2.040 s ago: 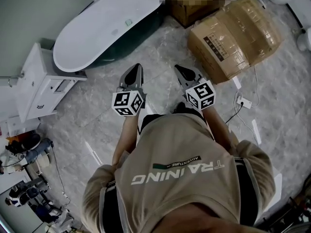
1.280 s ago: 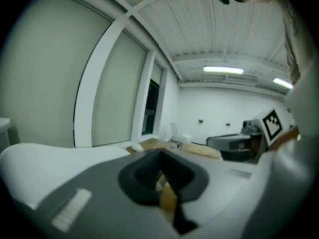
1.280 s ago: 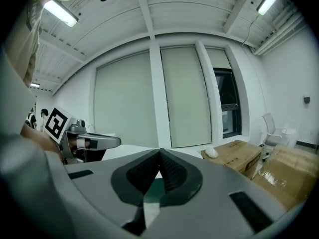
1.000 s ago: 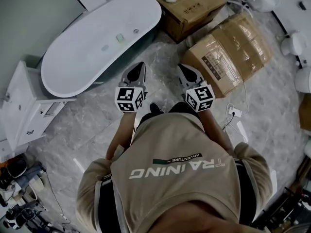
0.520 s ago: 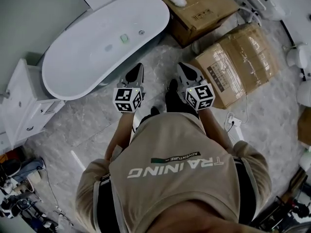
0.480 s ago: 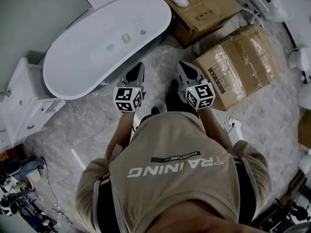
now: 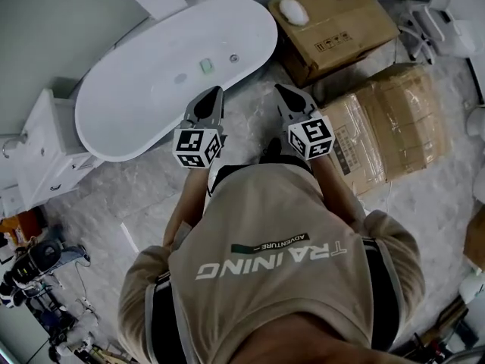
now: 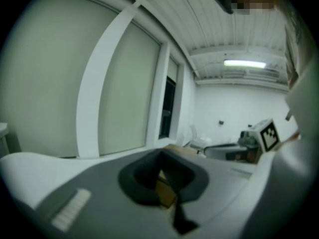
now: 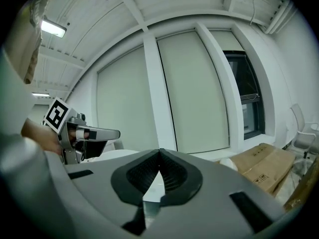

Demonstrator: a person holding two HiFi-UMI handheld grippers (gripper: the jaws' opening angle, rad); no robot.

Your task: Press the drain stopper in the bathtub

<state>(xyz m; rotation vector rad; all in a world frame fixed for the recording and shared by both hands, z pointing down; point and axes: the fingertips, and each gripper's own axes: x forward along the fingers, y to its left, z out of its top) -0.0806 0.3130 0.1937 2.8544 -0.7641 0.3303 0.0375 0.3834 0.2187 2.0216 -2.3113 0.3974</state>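
Lying beyond left gripper: drain stopper

bathtub open from above | cardboard box beside its right end | cabinet at left end

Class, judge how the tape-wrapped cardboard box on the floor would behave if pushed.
The tape-wrapped box is large and lies flat, so it would probably slide rather than tip. Its glossy wrap looks slippery to grip. Its bulging sides suggest some give.
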